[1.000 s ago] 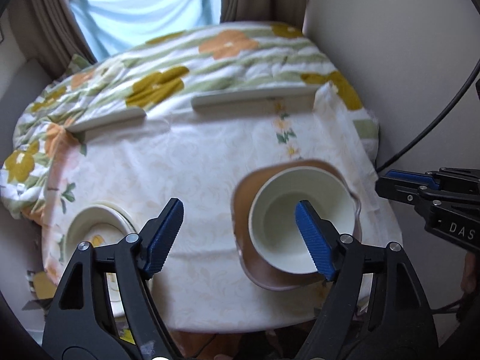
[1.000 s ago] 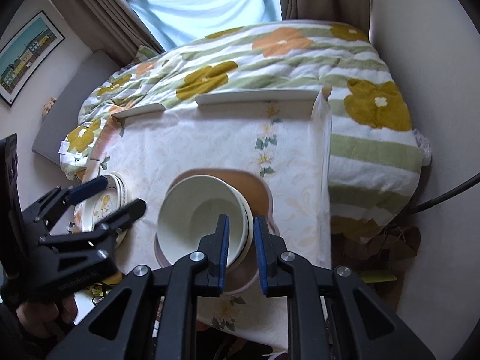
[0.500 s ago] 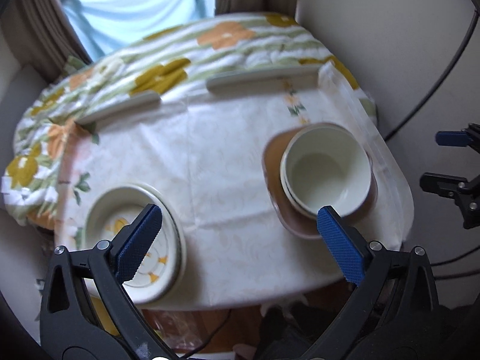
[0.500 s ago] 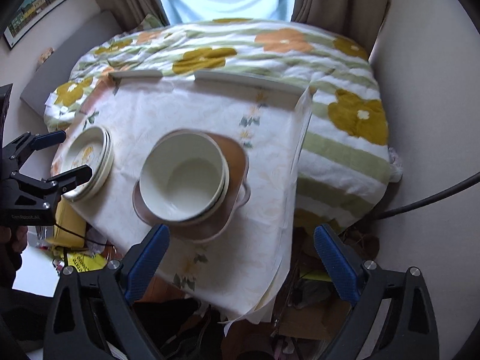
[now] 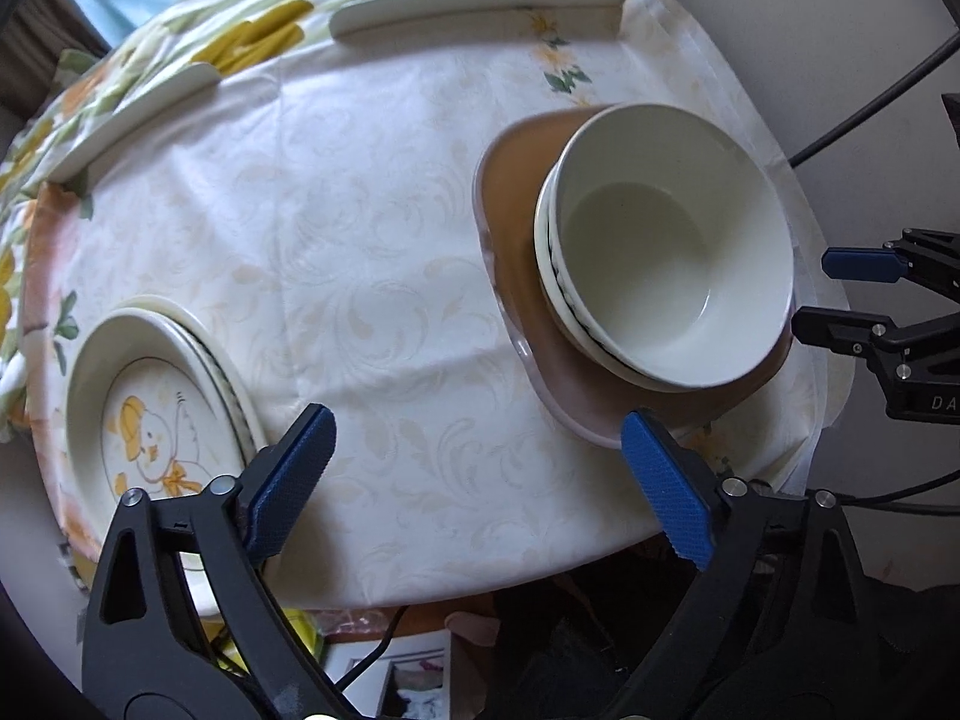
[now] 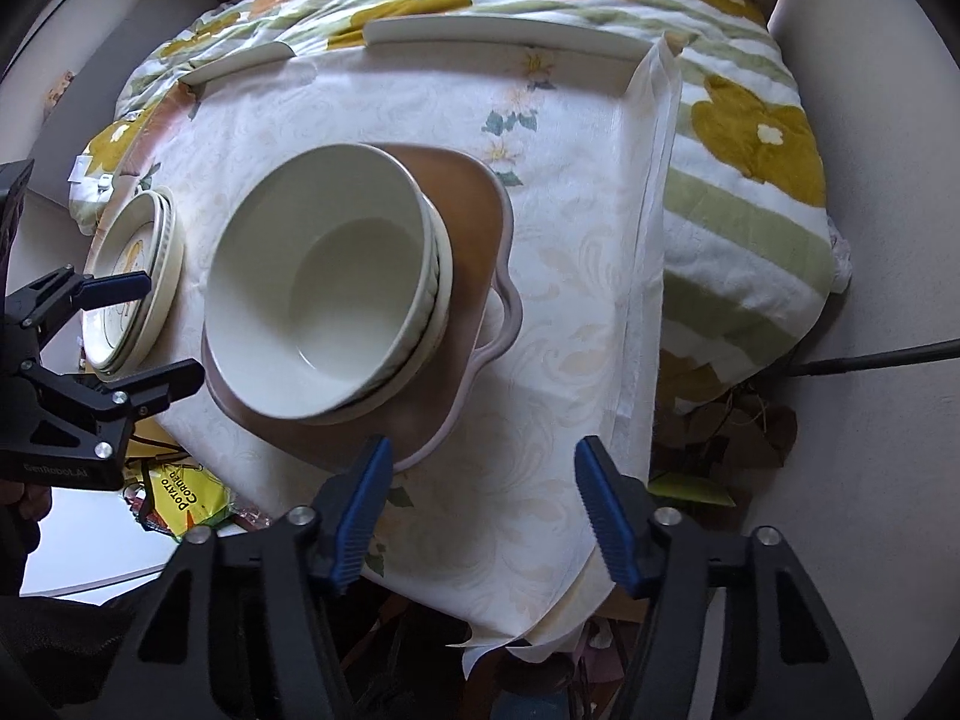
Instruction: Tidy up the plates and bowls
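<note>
A stack of cream bowls (image 5: 672,267) sits on a brown square dish (image 5: 522,204) at the table's right side; it also shows in the right wrist view (image 6: 324,294) on the dish (image 6: 474,228). A stack of cream plates with a duck picture (image 5: 150,420) lies at the left near the front edge, also in the right wrist view (image 6: 135,276). My left gripper (image 5: 477,486) is open and empty above the table's front edge, between plates and bowls. My right gripper (image 6: 483,516) is open and empty, just in front of the brown dish.
The small table (image 5: 372,192) has a white patterned cloth and a raised rim at the back (image 6: 510,36). A flowered quilt (image 6: 750,138) lies behind and to the right. A wall (image 6: 888,480) stands at the right. A yellow snack bag (image 6: 180,492) lies below the front edge.
Both grippers have come closer to the table and lower. My right gripper, shut on the bowl rim a second ago, let go, opened wide and has since narrowed somewhat.
</note>
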### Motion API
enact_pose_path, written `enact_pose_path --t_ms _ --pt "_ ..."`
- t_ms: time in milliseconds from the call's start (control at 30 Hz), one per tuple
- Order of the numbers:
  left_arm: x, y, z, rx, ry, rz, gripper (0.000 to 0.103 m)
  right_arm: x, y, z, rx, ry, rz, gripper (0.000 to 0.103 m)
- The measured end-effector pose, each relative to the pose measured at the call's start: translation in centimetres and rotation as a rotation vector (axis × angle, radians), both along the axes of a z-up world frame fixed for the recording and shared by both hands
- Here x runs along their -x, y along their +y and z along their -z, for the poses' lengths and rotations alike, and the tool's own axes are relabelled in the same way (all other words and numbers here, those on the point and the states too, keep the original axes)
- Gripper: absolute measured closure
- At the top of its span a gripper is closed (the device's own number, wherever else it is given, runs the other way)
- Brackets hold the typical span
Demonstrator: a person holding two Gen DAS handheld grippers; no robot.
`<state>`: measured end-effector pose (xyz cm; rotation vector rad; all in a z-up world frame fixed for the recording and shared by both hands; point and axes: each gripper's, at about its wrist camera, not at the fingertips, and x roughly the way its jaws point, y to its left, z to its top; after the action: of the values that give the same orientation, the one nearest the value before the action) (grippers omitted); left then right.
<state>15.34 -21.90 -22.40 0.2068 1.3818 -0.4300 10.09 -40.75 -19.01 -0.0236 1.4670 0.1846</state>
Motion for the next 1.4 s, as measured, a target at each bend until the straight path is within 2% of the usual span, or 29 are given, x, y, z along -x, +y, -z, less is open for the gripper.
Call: enact_pose_path --t_ms 133,233,400,467,600,767,900,1167,1400 --pt "-0.6 -0.9 0.9 -0.018 0.026 0.033 0.018 -0.8 0.3 0.8 -0.007 0.027 -0.004 0.054" --pt "-1.0 -1.4 1.5 -0.001 0.056 0.05 0.029 -1.4 0.5 1.6 -0.014 0.053 -0.019 0.066" --pt "-1.5 -2.4 2.3 0.014 0.092 0.067 0.055 -1.8 1.1 2.7 -0.032 0.073 -0.048 0.072" --pt "-1.5 -3.1 2.8 0.01 0.097 0.081 0.062 -1.9 1.3 3.3 -0.048 0.077 -0.054 0.076" --pt "-1.5 -3.9 3.7 0.013 0.083 0.088 0.071 -1.9 1.3 3.9 -0.068 0.055 -0.058 0.08" --pt "-1.3 -4.6 4.6 0.063 0.068 0.105 0.084 -1.6 1.3 4.4 -0.098 -0.001 -0.066 0.082" --pt "-1.5 -4.4 4.8 0.098 0.044 0.084 0.088 -1.3 1.3 4.9 -0.115 -0.041 -0.078 0.082" --pt "-0.4 -5.1 4.3 0.059 -0.039 0.099 0.089 -0.9 2.0 4.9 -0.098 -0.095 -0.113 0.083" --pt "1.3 -3.9 1.2 0.071 -0.108 0.072 0.089 -0.8 2.1 2.8 -0.087 -0.156 -0.147 0.083"
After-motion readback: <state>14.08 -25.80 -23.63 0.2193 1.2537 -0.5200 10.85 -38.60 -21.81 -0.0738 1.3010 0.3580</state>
